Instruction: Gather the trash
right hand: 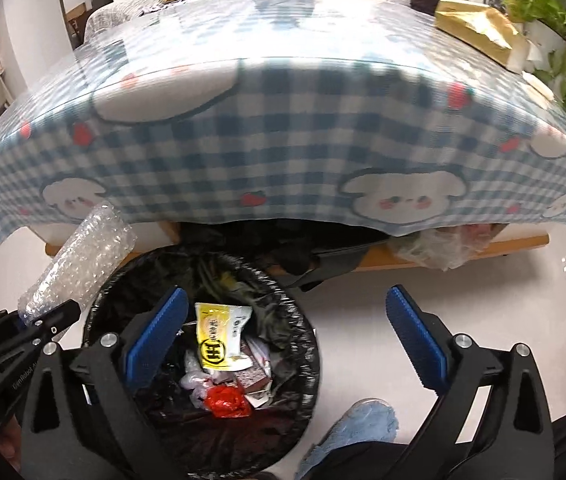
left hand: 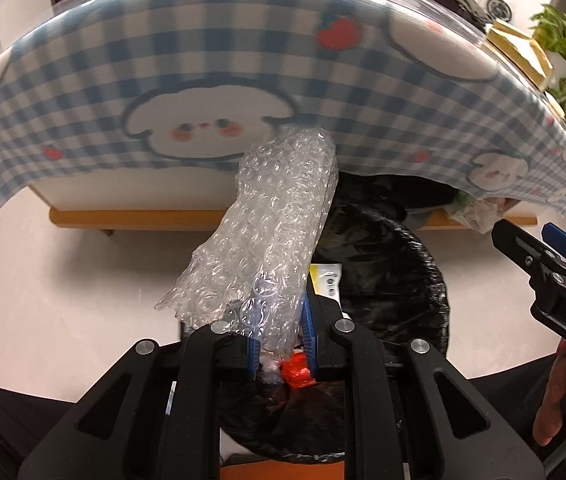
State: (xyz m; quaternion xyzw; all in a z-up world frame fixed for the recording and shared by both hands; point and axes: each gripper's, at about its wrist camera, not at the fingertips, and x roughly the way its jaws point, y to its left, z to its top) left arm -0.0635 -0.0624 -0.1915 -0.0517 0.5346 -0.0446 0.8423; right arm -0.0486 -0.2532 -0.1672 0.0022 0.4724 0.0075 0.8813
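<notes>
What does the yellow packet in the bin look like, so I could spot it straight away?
Start at the round bin lined with a black bag, on the floor in front of the checked tablecloth. On top of the rubbish lies a flat yellow-and-white packet with bold black print, unlike the crumpled red wrapper below it.

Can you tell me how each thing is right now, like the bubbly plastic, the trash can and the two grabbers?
bubble wrap: rolled up, pinched at its lower end, held over the bin's edge.
left gripper: shut on the bubble wrap.
right gripper: open, holding nothing.
trash bin: lined with a black bag, open, partly filled.
yellow packet: lying on top of the trash inside the bin.
red wrapper: crumpled in the bin.
tablecloth: draped over the table edge.
</notes>
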